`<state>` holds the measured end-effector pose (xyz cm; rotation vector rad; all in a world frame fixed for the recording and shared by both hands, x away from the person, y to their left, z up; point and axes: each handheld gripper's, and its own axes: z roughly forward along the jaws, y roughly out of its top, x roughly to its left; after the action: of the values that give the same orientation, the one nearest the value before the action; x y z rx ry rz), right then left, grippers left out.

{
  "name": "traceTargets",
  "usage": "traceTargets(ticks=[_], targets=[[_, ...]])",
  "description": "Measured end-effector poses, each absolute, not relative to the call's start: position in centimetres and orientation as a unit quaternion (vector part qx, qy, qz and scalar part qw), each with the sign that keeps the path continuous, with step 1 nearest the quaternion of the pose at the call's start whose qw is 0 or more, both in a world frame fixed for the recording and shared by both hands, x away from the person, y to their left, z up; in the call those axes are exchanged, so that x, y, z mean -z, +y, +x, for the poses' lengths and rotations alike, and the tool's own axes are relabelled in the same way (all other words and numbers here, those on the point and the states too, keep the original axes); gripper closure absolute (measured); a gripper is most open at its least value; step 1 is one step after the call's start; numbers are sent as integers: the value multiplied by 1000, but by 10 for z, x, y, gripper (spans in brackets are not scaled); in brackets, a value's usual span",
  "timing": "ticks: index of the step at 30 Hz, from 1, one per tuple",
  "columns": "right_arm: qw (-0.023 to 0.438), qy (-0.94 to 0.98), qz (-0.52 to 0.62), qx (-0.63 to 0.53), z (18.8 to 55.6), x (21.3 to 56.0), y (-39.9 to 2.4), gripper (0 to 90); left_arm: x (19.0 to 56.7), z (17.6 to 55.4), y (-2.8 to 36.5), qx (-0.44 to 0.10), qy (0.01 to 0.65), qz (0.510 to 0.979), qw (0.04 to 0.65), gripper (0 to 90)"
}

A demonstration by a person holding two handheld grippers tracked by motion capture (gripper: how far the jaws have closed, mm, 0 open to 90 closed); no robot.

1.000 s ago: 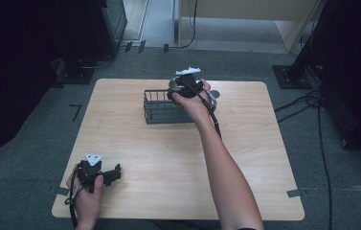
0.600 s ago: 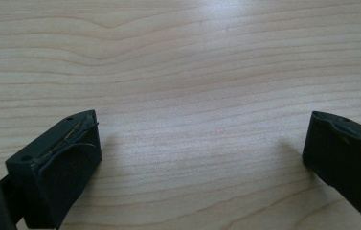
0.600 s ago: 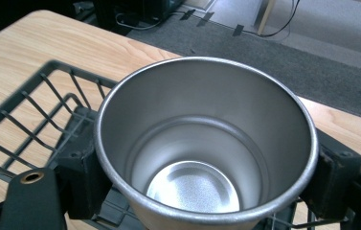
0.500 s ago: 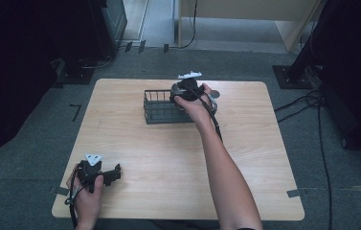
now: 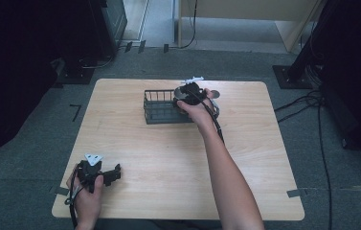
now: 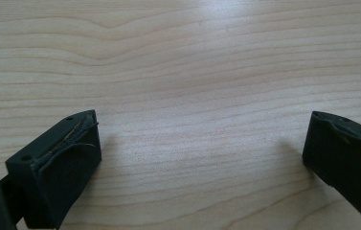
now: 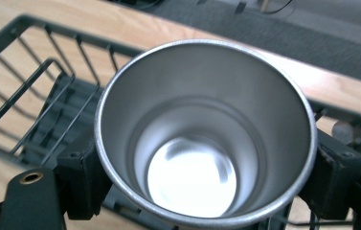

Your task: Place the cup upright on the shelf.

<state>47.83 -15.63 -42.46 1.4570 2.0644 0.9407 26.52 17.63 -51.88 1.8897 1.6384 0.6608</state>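
A shiny steel cup (image 7: 207,129) stands upright between the black pads of my right gripper (image 7: 207,177), which is shut on it at both sides just below the rim. Its jaws have just been easing open slightly, with the cup still between them. The cup hangs over the right end of a black wire basket (image 7: 49,96). In the high view the right gripper (image 5: 187,93) is at the right end of the basket (image 5: 161,110), at the table's far middle. My left gripper (image 5: 116,172) rests near the front left corner, open, with bare wood between its jaws (image 6: 202,158).
A small round grey thing (image 5: 215,94) lies on the table just right of the basket. The wooden table (image 5: 168,158) is bordered by grey carpet, with cables and dark stands (image 5: 312,96) at the right and back.
My right hand has sunk a little with the cup, lower over the basket's right end. The left hand and gripper have stayed put.
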Motion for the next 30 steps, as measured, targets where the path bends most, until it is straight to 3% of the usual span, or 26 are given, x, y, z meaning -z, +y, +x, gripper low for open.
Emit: traceTargets(ticks=[5,15,30], targets=[[195,752,534,-333,474,420,-159,0,519,265,176,-246,609,702,274,0],[203,743,540,-340,454,405,-170,0,519,265,176,-246,609,703,274,0],[212,733,548,-343,423,408,-205,0,519,265,176,-245,609,703,274,0]])
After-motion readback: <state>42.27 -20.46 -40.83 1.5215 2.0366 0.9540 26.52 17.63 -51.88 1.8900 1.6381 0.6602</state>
